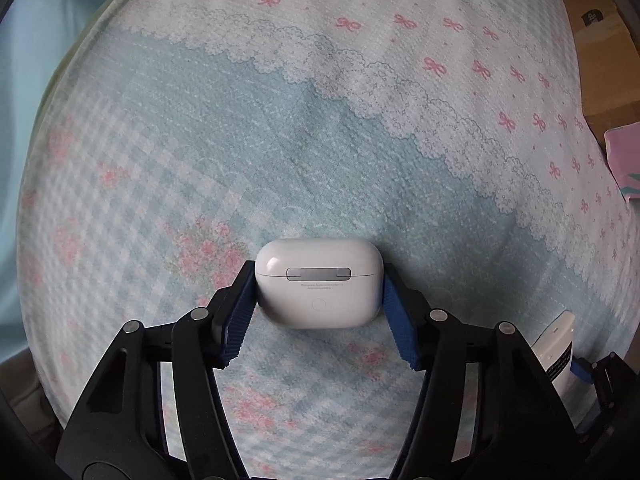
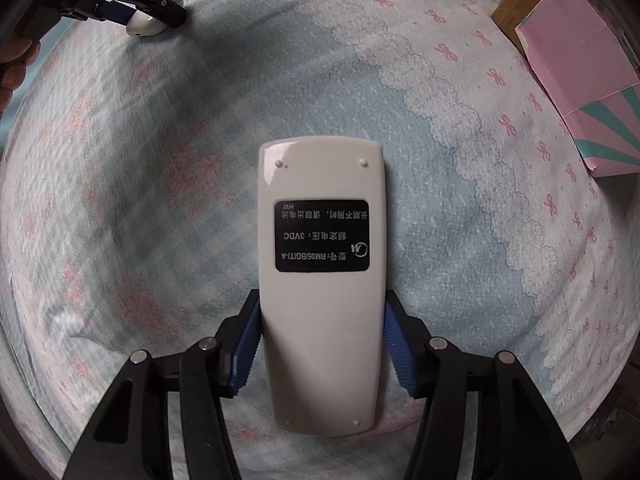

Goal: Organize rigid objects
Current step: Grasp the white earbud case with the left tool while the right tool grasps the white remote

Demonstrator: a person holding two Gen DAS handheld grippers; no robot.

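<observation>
My left gripper (image 1: 319, 280) is shut on a white earbud case (image 1: 318, 282), hinge side up, held just above the patterned bedspread (image 1: 240, 140). My right gripper (image 2: 320, 312) is shut on a white remote control (image 2: 320, 280), back side up with a black label. The remote's end also shows at the lower right of the left wrist view (image 1: 556, 348). The left gripper with the case shows at the top left of the right wrist view (image 2: 148, 20).
A pink and teal box (image 2: 580, 92) lies at the right edge of the bed, with a brown cardboard box (image 2: 516, 0) behind it. The cardboard box also shows in the left wrist view (image 1: 600, 48). The bedspread is blue with pink bows and lace print.
</observation>
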